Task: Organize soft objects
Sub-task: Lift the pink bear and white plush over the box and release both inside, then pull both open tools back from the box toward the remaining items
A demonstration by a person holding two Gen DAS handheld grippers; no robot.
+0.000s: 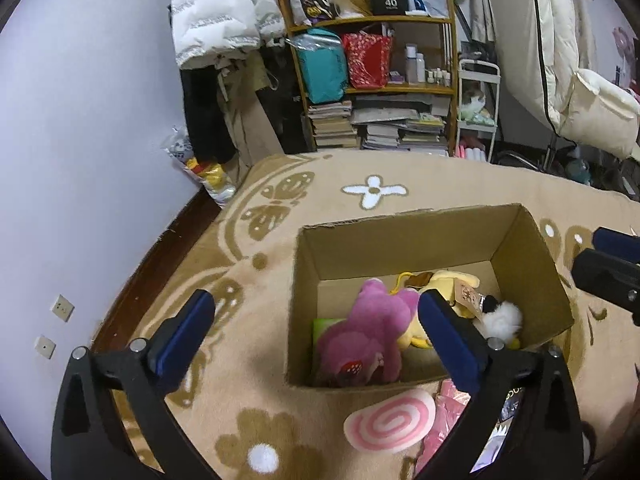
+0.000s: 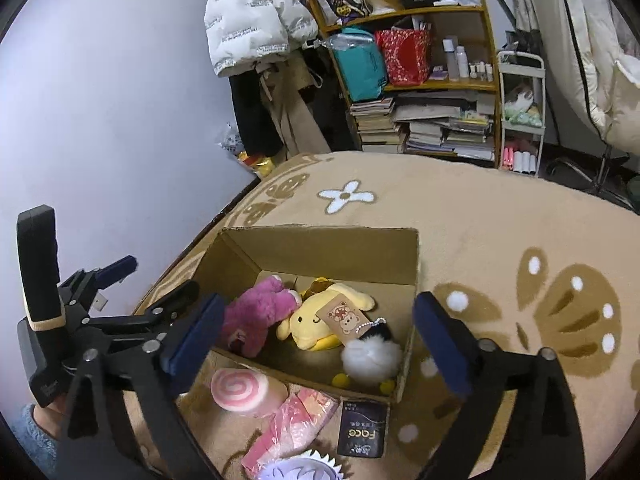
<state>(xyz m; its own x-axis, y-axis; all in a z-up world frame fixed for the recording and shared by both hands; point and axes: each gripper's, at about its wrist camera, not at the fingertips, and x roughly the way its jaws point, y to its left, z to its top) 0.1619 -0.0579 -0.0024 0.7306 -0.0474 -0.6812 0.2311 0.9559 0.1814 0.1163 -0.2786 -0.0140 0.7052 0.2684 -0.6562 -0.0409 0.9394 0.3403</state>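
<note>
An open cardboard box (image 1: 400, 236) (image 2: 320, 246) sits on the patterned blanket. Inside lie a pink plush (image 1: 368, 332) (image 2: 256, 316), a yellow plush dog (image 1: 448, 284) (image 2: 320, 320) with a paper tag, and a white pompom (image 1: 502, 318) (image 2: 370, 356). A pink swirl cushion (image 1: 390, 422) (image 2: 240, 390) and a pink wrapped packet (image 2: 292, 428) lie in front of the box. My left gripper (image 1: 316, 324) is open and empty above the box's near left corner. My right gripper (image 2: 320, 332) is open and empty above the box's near side.
A dark Face packet (image 2: 364, 428) and a purple-white frilled object (image 2: 300, 470) lie near the front. A cluttered shelf (image 1: 372, 80) with books and bags, hanging coats (image 1: 224, 12) and a white cart (image 2: 520, 112) stand beyond the bed. The wall (image 1: 80, 120) is to the left.
</note>
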